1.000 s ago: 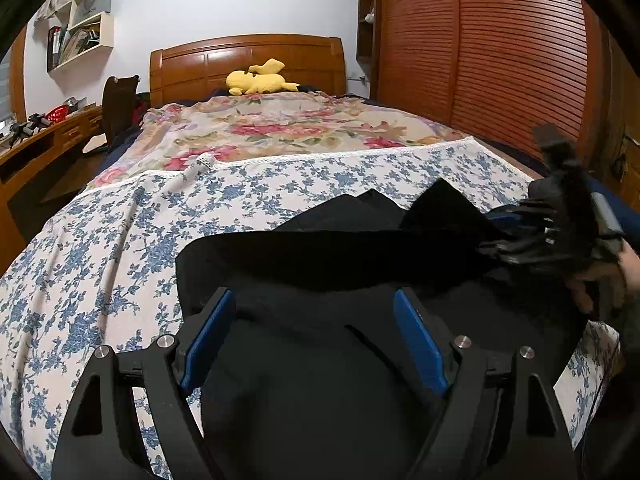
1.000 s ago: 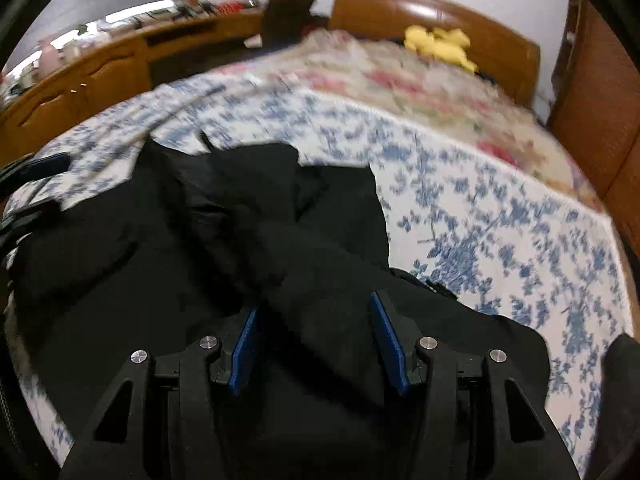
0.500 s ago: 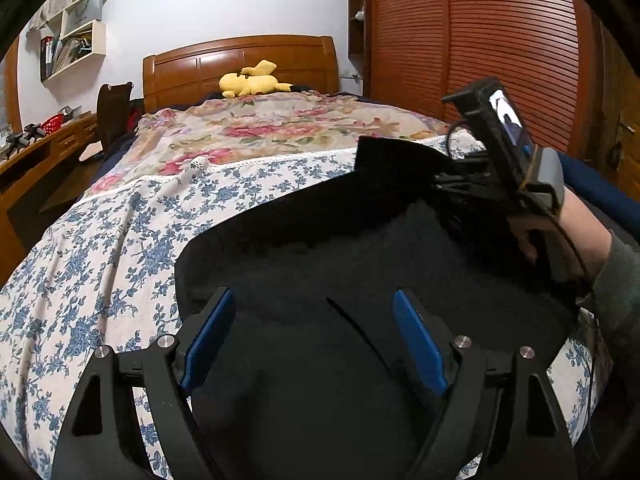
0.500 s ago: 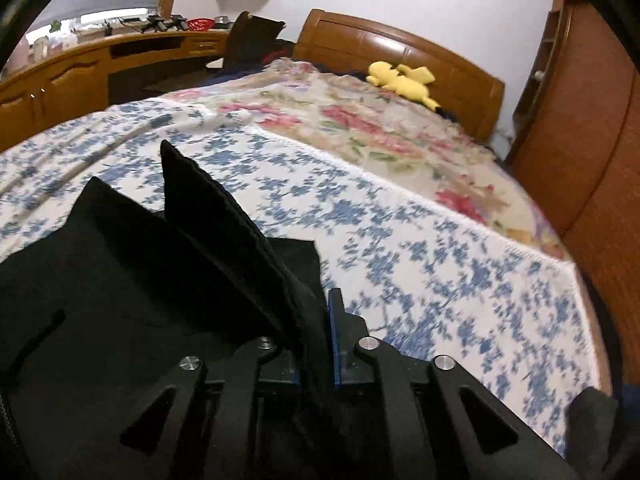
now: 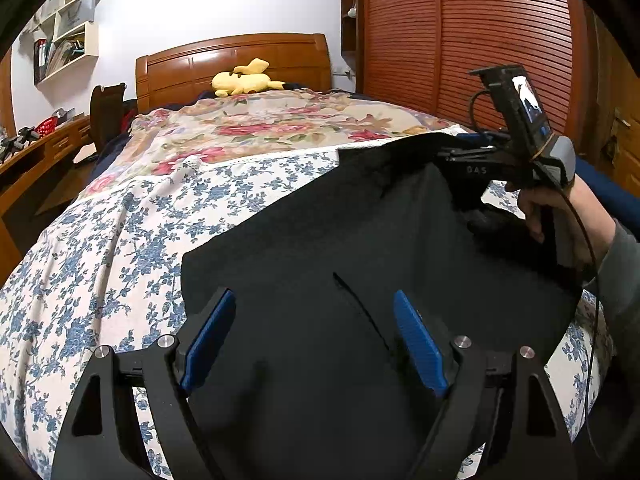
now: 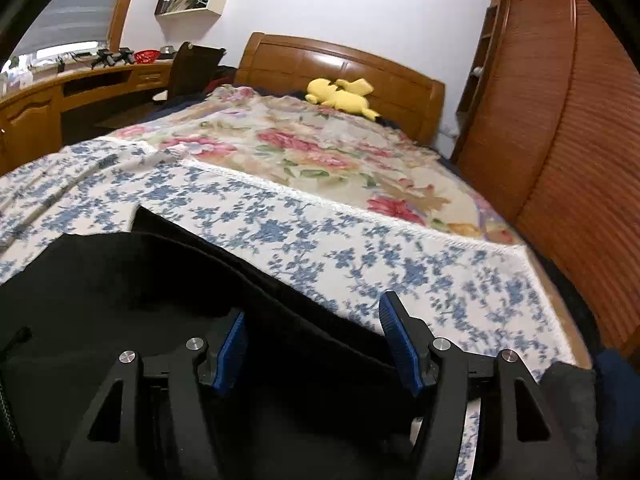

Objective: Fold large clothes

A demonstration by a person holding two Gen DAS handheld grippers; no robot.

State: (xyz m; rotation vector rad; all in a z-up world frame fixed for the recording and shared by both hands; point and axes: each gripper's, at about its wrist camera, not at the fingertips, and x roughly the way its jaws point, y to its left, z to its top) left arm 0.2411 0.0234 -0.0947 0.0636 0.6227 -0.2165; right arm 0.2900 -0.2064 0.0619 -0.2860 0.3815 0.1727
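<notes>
You are working with one black garment (image 5: pixel 320 248), lying spread over the foot end of the bed (image 6: pixel 360 248), on the blue-flowered sheet (image 5: pixel 120 240). Your left tool (image 5: pixel 316 336) is hovering over the cloth with its two blue pads (image 5: pixel 208 332) standing wide apart, gripping nothing. Your right tool (image 6: pixel 316 336) is opening its jaws; a folded edge of the garment is passing between the pads, and neither pad is pressing on it. In the left view your right hand (image 5: pixel 560 208) is holding that tool at the garment's far corner.

One yellow plush toy (image 6: pixel 340 96) is lying by the wooden headboard (image 5: pixel 236 60), beyond one rose-patterned bedspread (image 6: pixel 312 148). One dark chair (image 6: pixel 192 68) is standing at the long wooden desk (image 6: pixel 80 84). One white wall shelf (image 5: pixel 64 48) is holding books, and a slatted wooden wardrobe (image 5: pixel 460 40) is filling the right side.
</notes>
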